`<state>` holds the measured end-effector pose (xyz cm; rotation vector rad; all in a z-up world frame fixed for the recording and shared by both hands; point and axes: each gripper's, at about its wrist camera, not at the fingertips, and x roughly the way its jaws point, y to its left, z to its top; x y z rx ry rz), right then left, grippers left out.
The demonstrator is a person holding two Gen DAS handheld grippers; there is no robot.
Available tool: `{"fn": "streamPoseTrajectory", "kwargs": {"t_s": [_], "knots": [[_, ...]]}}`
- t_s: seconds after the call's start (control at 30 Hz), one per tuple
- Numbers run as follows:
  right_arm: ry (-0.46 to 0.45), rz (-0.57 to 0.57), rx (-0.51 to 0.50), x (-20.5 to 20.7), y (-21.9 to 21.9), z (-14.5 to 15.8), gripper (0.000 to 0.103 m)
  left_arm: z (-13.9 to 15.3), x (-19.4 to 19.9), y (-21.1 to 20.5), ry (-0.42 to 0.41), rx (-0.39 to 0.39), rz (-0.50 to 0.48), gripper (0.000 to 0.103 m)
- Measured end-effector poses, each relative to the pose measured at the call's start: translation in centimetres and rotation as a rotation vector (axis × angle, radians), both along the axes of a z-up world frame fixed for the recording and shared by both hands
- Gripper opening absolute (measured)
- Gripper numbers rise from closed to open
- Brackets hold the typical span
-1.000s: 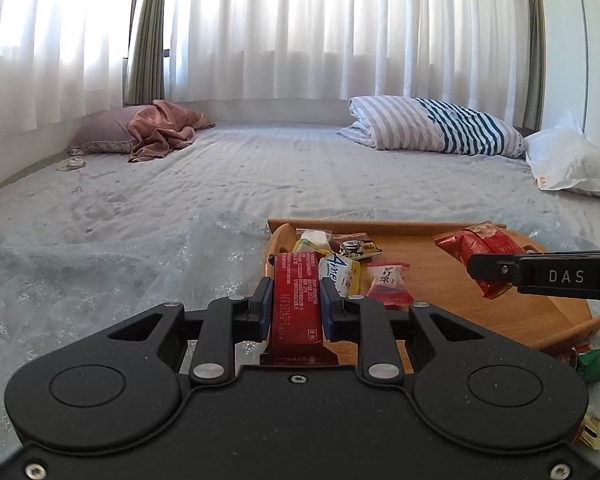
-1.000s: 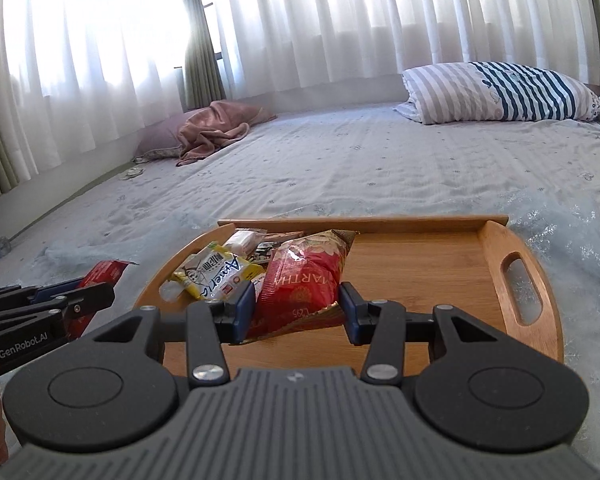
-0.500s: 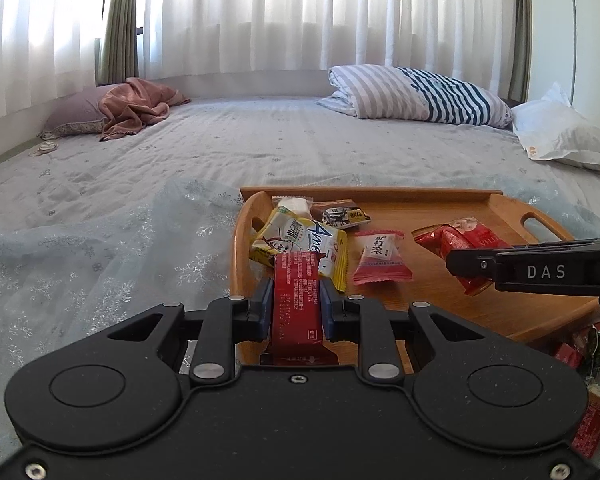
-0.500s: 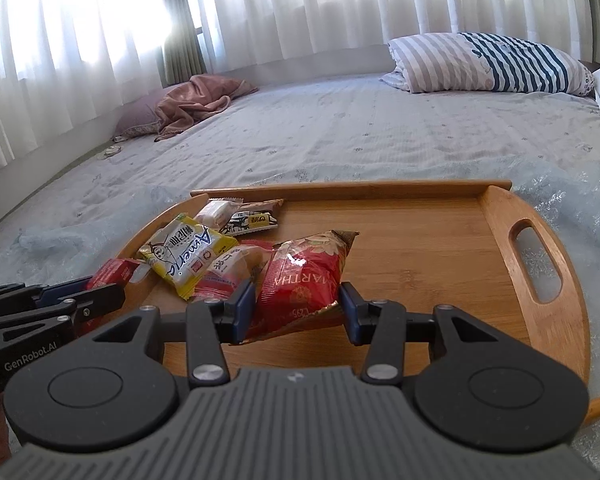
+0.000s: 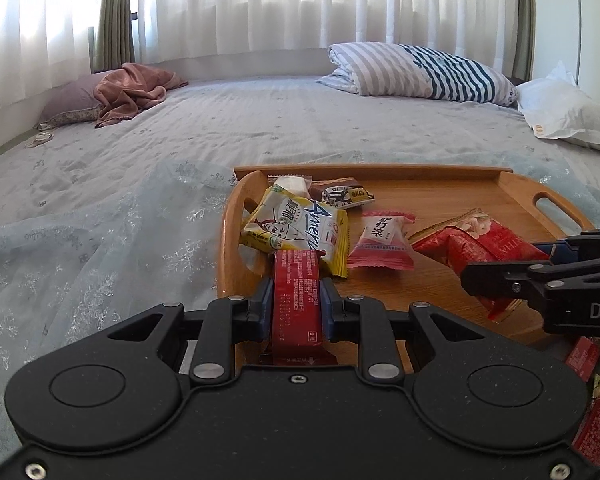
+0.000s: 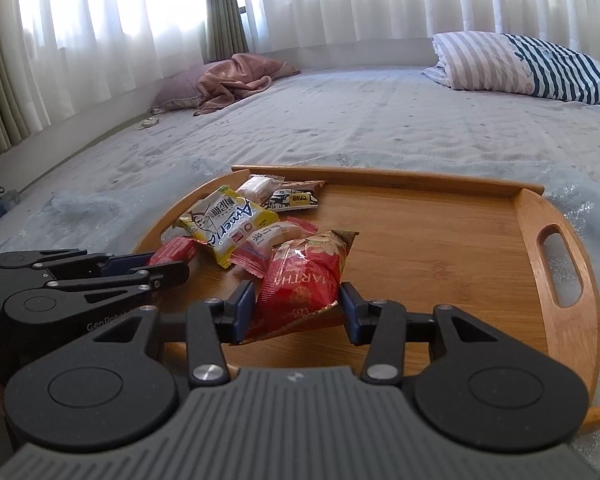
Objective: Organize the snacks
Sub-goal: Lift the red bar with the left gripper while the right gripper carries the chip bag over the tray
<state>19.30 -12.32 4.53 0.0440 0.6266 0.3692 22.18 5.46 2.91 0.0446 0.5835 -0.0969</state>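
Both grippers have moved over the wooden tray, left gripper pinching a red bar, right gripper a red bag.

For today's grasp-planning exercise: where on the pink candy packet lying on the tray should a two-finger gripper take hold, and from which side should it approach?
Grip the pink candy packet across its puffy middle, pinching its two long side edges, coming from above. It lies flat on the wooden tray, so low side entry would probably scrape wood. The yellow snack bag crowds its left edge, so place that finger carefully.
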Motion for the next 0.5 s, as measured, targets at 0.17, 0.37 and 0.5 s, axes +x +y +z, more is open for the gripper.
{"fn": "streamPoseTrajectory", "kwargs": {"t_s": [0.17,0.37,0.5], "knots": [[0.036,0.241,0.049,0.0,-0.9,1.0,0.050,0.0,0.1,0.3,0.002,-0.020,-0.001,0.023],[0.118,0.426,-0.015,3.1,0.4,0.9,0.050,0.3,-0.1,0.7,0.003,-0.031,0.006,0.024],[0.140,0.489,-0.009,3.8,1.2,0.6,0.050,0.2,0.1,1.0,0.018,-0.040,-0.008,0.024]]}}
